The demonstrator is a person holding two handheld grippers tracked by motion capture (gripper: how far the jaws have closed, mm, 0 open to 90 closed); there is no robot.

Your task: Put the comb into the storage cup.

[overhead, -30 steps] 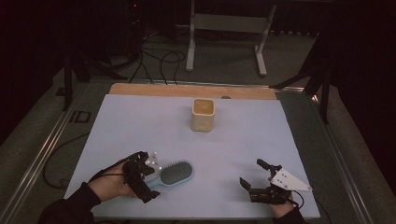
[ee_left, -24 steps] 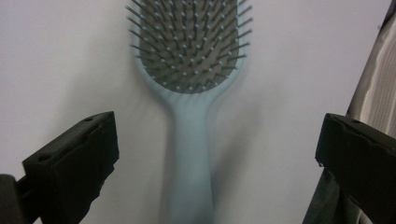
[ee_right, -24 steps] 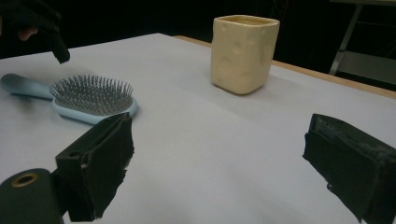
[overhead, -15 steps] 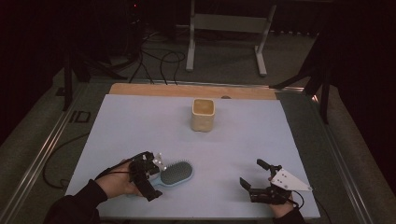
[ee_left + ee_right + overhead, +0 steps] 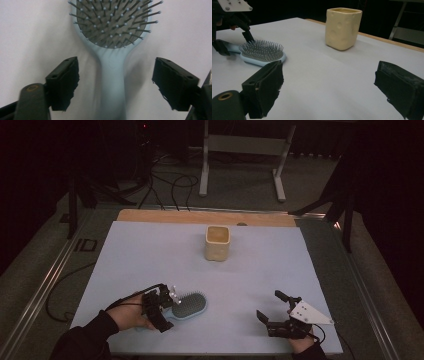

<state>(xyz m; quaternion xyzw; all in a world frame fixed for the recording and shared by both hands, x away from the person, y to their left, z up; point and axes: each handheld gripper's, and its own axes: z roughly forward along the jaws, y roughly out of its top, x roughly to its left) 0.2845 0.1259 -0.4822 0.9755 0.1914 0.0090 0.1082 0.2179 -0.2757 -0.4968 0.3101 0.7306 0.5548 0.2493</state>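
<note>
Overhead plus two low gripper views

Black hand-held gripper (image 5: 161, 306), seemingly dark sleeve (image 5: 82, 342).

Table: pale lavender-white sheet (image 5: 150, 255) covers the top; a strip of bare light-brown wood (image 5: 165, 216) shows along its far edge.
Table sides: grey metal rails (image 5: 47, 277) run down the left; a matching grey rail (image 5: 372, 292) on the right.
Floor: grey-green hard surface (image 5: 240, 202) beyond the table, with black cables (image 5: 167, 187) looping across it.
Furniture: white metal stand (image 5: 245, 145) with two legs and flat feet, behind the table.
Light: dim; room beyond the stand is dark, walls cannot be made out.
</note>
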